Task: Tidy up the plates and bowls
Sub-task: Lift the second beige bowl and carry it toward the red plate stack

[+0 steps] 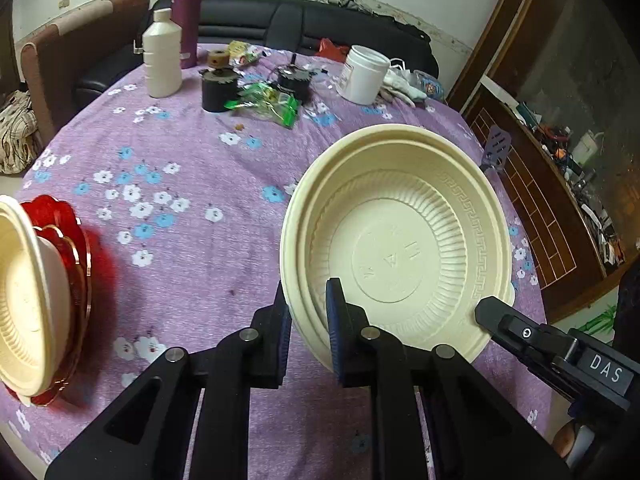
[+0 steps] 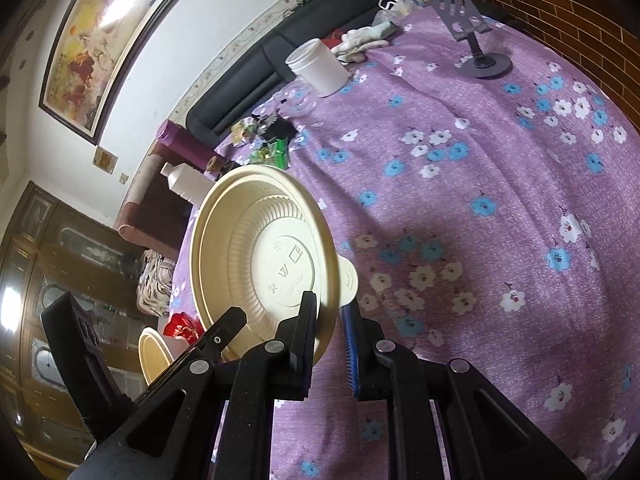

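A cream plastic bowl (image 1: 400, 240), with a second one nested under it, hangs tilted above the purple flowered tablecloth (image 1: 180, 272). My left gripper (image 1: 308, 304) is shut on its near rim, one finger inside and one outside. In the right wrist view the same bowl (image 2: 256, 240) shows its ribbed inside, and my right gripper (image 2: 330, 316) is shut on the rim beside a small tab. At the left edge another cream bowl (image 1: 20, 300) rests on red gold-rimmed plates (image 1: 80, 248); this stack (image 2: 154, 350) is partly hidden in the right wrist view.
At the table's far side stand a white bottle (image 1: 162, 60), a purple flask (image 1: 187, 20), black cylinders (image 1: 218, 92), green packets (image 1: 268, 104) and a white jar (image 1: 364, 74) with gloves (image 1: 400, 86). A grey phone stand (image 2: 476, 40) stands near the right edge. A black sofa (image 1: 280, 20) lies behind.
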